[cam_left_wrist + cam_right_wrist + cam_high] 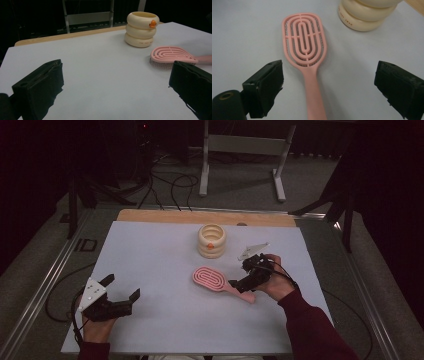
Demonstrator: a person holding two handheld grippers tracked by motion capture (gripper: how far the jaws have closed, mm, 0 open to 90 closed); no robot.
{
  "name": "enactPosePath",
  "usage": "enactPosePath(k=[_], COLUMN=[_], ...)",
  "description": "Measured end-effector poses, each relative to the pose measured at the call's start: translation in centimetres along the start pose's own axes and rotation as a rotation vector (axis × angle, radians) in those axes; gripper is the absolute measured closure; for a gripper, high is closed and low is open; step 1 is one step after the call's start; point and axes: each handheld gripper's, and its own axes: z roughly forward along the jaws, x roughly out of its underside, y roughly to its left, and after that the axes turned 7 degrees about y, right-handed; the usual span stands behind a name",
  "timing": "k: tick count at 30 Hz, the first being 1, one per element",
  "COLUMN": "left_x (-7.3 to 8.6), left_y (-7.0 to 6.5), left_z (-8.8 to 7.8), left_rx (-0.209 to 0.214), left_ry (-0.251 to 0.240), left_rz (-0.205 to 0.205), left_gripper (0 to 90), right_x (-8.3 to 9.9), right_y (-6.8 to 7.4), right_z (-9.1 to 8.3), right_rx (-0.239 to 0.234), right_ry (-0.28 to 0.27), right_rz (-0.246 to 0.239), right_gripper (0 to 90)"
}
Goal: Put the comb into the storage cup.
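A pink hairbrush [215, 281] lies flat on the white mat, head toward the left, handle toward the right. My right gripper [243, 274] hovers open over the handle. In the right gripper view the brush [304, 42] runs up between the two spread jaws of the right gripper [330, 72], and neither touches it. A cream ribbed cup [212, 240] with a small orange figure stands just behind the brush. My left gripper [122, 286] rests open near the mat's front left, holding nothing. The left gripper view has the left gripper [117, 72] with jaws wide apart, the brush [172, 55] and the cup [142, 28] ahead to the right.
The white mat [150, 270] covers the table, with a wooden strip [165, 216] along its far edge. Behind the table a grey metal stand [240, 145] and loose cables [170, 185] sit on the floor. The cup [364, 17] stands close behind the brush head.
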Motion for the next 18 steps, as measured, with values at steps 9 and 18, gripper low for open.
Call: enactPosePath(k=[9, 18], left_x=[0.0, 0.1], left_y=[0.0, 0.0], left_z=[0.0, 0.1], left_rx=[0.001, 0.002], left_ry=[-0.002, 0.002], left_rz=[-0.002, -0.001], left_gripper=[0.1, 0.1], right_x=[-0.7, -1.0], right_y=[0.2, 0.6], right_z=[1.2, 2.9], right_rx=[-0.018, -0.043], right_ry=[0.033, 0.097], right_rz=[-0.027, -0.054], right_gripper=[8.5, 8.5])
